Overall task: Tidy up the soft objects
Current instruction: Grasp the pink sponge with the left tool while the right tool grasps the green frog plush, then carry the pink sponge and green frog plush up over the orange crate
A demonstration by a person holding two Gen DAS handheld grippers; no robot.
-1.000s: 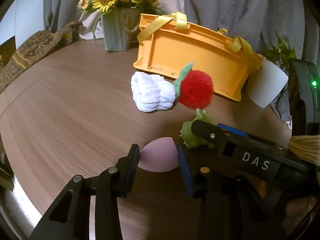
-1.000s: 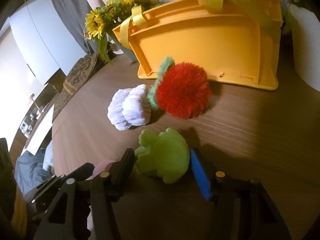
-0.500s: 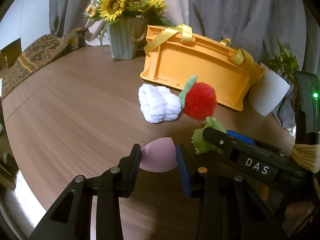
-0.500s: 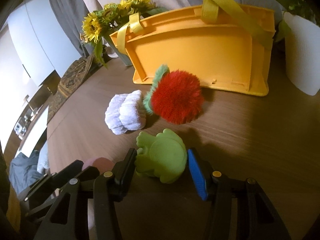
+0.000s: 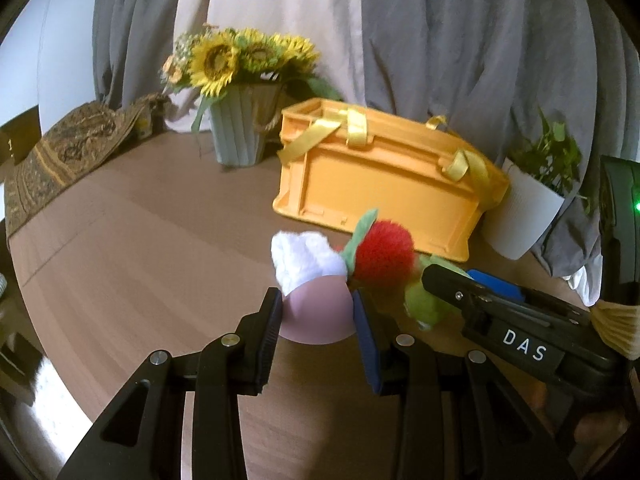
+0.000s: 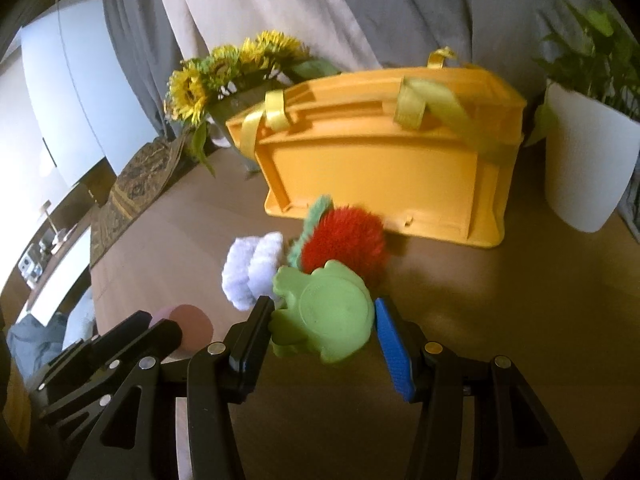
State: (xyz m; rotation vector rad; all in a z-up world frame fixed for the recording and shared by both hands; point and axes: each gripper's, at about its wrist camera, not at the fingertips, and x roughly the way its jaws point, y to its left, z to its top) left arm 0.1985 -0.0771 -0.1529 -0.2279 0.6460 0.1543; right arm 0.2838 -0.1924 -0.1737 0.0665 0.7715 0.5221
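While each pair of tongs pinches its own toy at the bottom centre of its frame, the orange basket (image 6: 384, 184) sits straight ahead in mid-frame. The left tongs (image 5: 316, 320) squeeze a pink ball (image 5: 318, 312); the right tongs (image 6: 320, 328) clamp a green frog toy (image 6: 324, 320). Just beyond them, on the brown surface (image 5: 140, 248), lie a white fluffy toy (image 5: 304, 260) and a red pompom (image 6: 344, 244), between tongs and basket. The basket's long side faces both tongs; its open top, in my judgement, lies up and beyond that near wall. The right tongs look slightly nearer.

matt wood-grain table (image 5: 140, 248), fluffy pompom (image 5: 384, 250)
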